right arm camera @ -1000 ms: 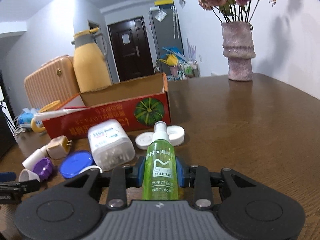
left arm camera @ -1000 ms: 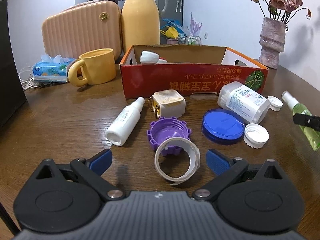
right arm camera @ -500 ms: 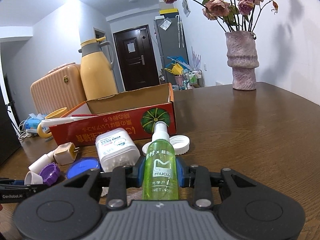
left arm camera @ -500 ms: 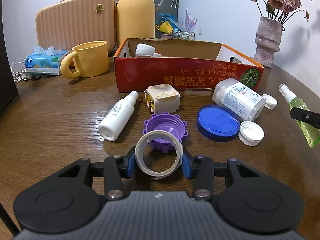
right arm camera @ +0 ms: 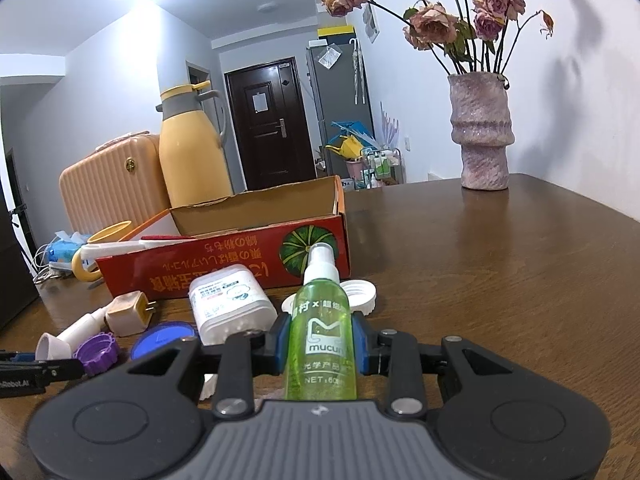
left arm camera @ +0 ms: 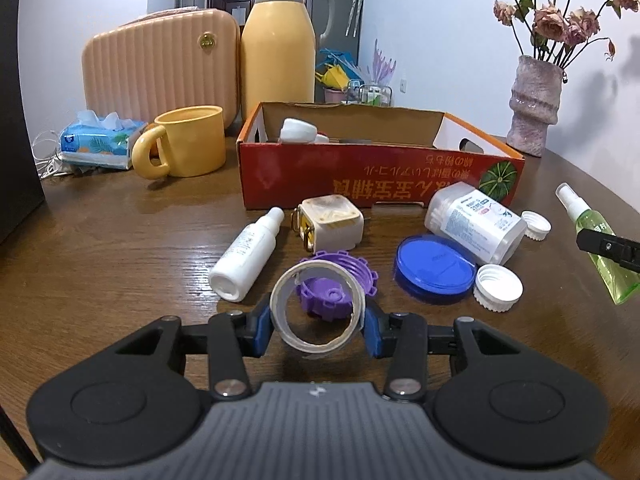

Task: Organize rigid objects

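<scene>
The dark wooden table (left arm camera: 120,248) carries, ahead of the left gripper, a red cardboard box (left arm camera: 360,180), white bottle (left arm camera: 248,260), purple cap (left arm camera: 340,280) and blue lid (left arm camera: 434,274).

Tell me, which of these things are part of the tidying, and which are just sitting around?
Part of the job:
tape ring, held in the left fingers
green spray bottle, held in the right fingers
red box
white bottle
purple cap
blue lid

Just lying about:
yellow mug
vase
tissue pack
</scene>
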Motion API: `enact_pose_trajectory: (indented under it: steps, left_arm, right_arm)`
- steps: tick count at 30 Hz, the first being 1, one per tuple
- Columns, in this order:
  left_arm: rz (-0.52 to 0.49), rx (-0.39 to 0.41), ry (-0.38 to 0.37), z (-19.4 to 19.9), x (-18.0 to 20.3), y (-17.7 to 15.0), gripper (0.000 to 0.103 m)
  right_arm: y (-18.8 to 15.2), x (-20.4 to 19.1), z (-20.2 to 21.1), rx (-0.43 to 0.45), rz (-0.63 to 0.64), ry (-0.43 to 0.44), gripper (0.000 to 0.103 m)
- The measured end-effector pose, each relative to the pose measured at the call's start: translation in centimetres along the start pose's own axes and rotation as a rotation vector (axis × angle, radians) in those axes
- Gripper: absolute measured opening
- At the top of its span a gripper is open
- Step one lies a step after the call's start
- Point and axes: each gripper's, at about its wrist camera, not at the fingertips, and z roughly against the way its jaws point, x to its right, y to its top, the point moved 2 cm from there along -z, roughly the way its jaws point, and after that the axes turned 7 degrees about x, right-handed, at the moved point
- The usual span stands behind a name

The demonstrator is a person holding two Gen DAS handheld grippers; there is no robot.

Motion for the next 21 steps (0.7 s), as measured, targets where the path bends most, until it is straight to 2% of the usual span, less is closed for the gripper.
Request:
enact_pose_trajectory:
  steps: [10,21]
  left_arm:
    - [-0.003,0.040,-0.010,0.8,0.7,1.8,0.044]
    - [-0.013,0.127,-0.031,0.9,2.6,5.9,0.044]
  right_arm:
    - [2.0,-1.6,0.2,0.043,0.037,0.029,0.030]
    - [5.0,-2.9,-1.2,0.083,0.049,0.061,0.030]
